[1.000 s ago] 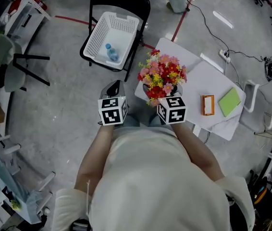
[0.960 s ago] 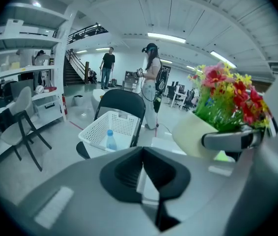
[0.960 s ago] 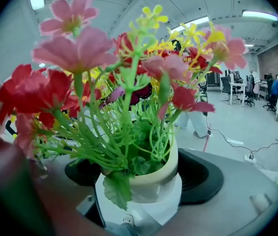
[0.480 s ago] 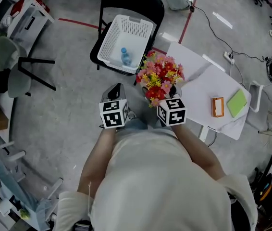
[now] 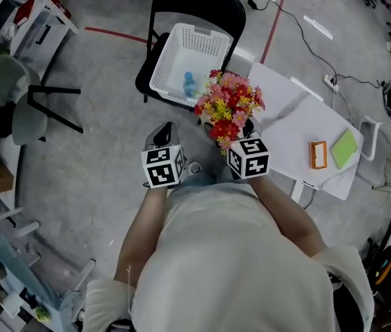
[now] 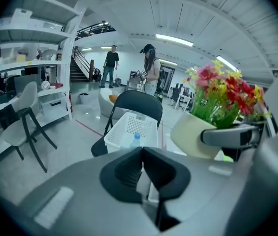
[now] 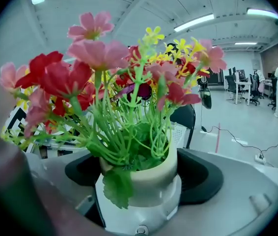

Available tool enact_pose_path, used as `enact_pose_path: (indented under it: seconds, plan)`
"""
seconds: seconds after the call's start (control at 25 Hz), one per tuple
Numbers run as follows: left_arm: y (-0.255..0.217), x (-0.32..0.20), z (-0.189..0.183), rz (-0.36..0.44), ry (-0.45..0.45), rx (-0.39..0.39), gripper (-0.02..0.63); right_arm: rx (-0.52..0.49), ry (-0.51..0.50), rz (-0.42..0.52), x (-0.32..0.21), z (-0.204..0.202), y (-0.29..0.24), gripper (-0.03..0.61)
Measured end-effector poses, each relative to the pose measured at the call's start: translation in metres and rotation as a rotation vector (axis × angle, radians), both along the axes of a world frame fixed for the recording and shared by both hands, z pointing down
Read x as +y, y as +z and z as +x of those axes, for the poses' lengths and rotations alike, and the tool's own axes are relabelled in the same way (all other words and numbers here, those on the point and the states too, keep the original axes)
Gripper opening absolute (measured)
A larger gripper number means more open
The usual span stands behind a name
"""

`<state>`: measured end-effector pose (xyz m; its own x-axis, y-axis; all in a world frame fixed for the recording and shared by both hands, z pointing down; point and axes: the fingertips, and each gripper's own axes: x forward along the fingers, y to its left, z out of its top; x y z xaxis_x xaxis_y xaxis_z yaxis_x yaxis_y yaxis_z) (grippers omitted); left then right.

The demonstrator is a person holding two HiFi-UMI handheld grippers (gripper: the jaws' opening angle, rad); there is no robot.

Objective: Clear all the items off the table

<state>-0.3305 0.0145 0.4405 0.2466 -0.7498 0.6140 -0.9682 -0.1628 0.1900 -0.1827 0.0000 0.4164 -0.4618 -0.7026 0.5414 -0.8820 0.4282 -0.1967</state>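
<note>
Flowerpot clamped in right tool, only blooms in head view, left tool closed

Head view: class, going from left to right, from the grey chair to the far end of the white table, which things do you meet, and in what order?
grey chair → white basket → potted flowers → orange box → green notepad

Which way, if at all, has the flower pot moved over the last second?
Yes. The flower pot, held in the right gripper, has moved off the table corner toward the white basket.
</note>
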Motion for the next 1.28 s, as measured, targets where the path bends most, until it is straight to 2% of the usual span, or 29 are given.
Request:
enact_pose_path:
  seconds: [0.6, 0.96, 1.28]
  plan:
    - [0.005, -0.018, -0.016, -0.018, -0.045, 0.031, 0.009, -0.002, 0.057, -0.007, -0.048, 0.004, 0.001, 0.472]
    - [0.015, -0.064, -0.023, -0.035, -0.053, 0.026, 0.009, -0.005, 0.065, -0.011, -0.103, -0.001, 0.014, 0.472]
    - [0.03, -0.106, -0.025, -0.082, -0.046, 0.025, 0.009, 0.012, 0.043, -0.054, -0.153, -0.011, 0.04, 0.472]
